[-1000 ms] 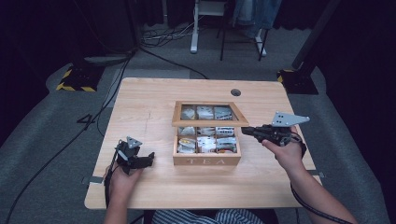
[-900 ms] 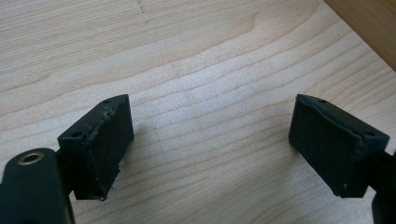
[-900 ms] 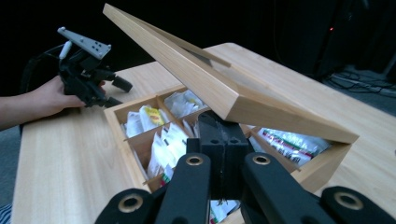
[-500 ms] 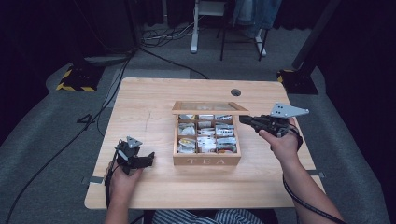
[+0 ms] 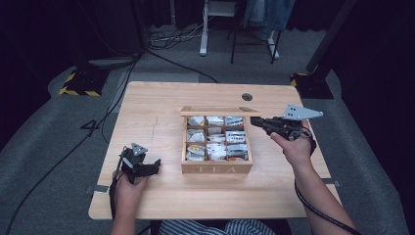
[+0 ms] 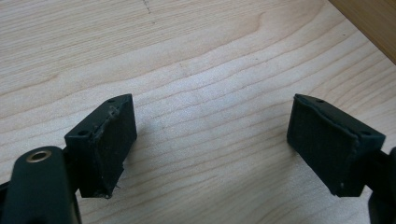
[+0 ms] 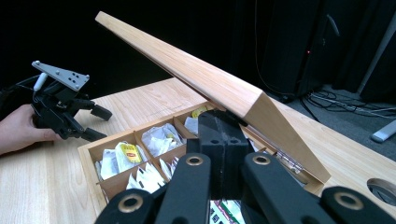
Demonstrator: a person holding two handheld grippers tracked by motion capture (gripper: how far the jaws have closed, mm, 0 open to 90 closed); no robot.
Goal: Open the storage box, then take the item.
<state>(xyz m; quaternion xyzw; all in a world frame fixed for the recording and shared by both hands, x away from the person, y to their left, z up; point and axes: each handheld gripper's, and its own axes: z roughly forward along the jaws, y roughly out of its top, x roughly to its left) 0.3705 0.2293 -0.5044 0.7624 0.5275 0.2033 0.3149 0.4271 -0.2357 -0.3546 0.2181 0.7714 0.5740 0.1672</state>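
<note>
High view: the wooden tea box (image 5: 217, 169) sits mid-table, lid (image 5: 219, 111) raised. The right gripper (image 5: 256, 121) is at the box's far right corner, under the lid edge; the left gripper (image 5: 154, 165) rests left of the box.

Left gripper view: jaws spread wide over bare table (image 6: 196, 70).

Right gripper view: jaws pressed together beneath the tilted lid (image 7: 205, 77), above tea bags (image 7: 130, 151).
</note>
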